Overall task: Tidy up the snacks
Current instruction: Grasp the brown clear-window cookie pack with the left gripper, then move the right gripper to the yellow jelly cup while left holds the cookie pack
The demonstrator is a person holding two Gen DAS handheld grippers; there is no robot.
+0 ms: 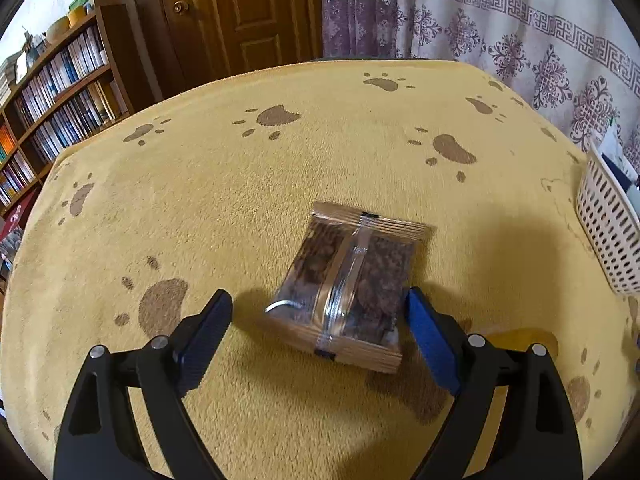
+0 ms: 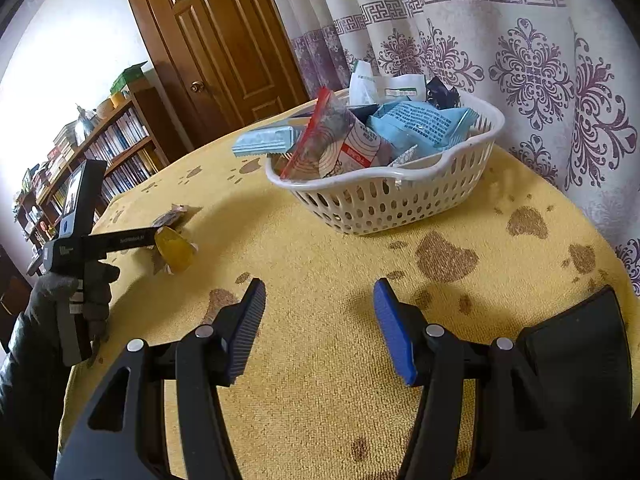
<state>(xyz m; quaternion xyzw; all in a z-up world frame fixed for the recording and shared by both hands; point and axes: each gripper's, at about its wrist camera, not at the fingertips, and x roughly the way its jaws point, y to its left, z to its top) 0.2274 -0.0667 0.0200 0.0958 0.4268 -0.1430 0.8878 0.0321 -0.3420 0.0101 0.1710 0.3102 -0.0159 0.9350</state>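
A clear snack packet with gold ends and dark contents (image 1: pixel 346 286) lies on the yellow paw-print cloth (image 1: pixel 240 200). My left gripper (image 1: pixel 318 312) is open around its near end, one finger on each side, and is not closed on it. In the right wrist view the left gripper (image 2: pixel 160 236) is at the far left beside the packet (image 2: pixel 172 214) and a yellow wrapped snack (image 2: pixel 176 254). My right gripper (image 2: pixel 320 304) is open and empty above the cloth, in front of the white basket (image 2: pixel 384 200), which holds several snack packets.
The basket's edge shows at the far right of the left wrist view (image 1: pixel 608 220). A bookshelf (image 1: pixel 60 92) and a wooden door (image 1: pixel 240 16) stand beyond the table, and a patterned curtain (image 2: pixel 520 60) hangs behind the basket.
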